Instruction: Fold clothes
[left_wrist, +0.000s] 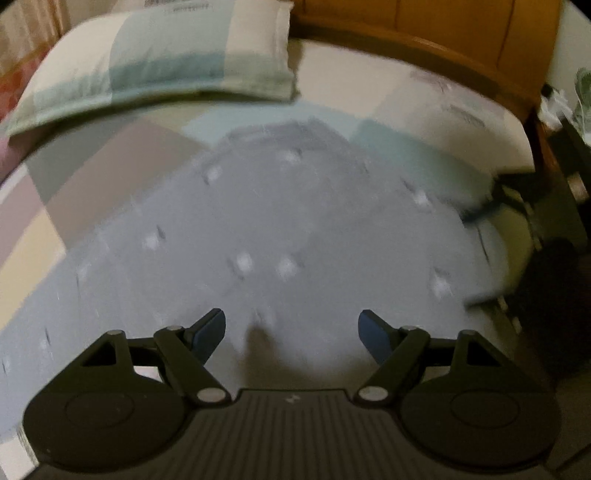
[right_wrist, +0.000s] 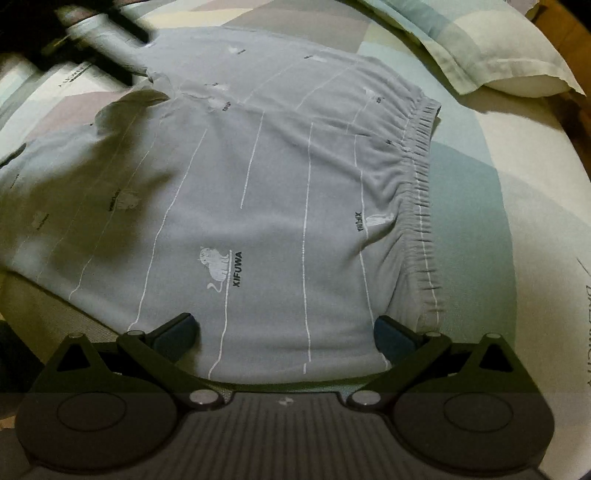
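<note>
The left wrist view looks forward and down between its gripper's blue-padded fingers (left_wrist: 216, 334), close above the grey printed fabric garment (left_wrist: 288, 229), facing the head edge of the bed with the orange-brown wooden headboard (left_wrist: 424, 26). The right wrist view looks down across the same garment (right_wrist: 280, 192) from its near hem, the elastic waistband at right. Both views share the garment, the pastel patchwork bedsheet (left_wrist: 110, 166) (right_wrist: 480, 184) and the checked pastel pillow (left_wrist: 166, 59) (right_wrist: 480, 44).

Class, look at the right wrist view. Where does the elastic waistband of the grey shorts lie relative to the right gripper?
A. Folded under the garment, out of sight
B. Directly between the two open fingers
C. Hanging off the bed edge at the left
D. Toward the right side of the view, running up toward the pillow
D: the gathered waistband runs along the right edge of the grey shorts, up toward the pillow, beyond the right gripper.
</note>
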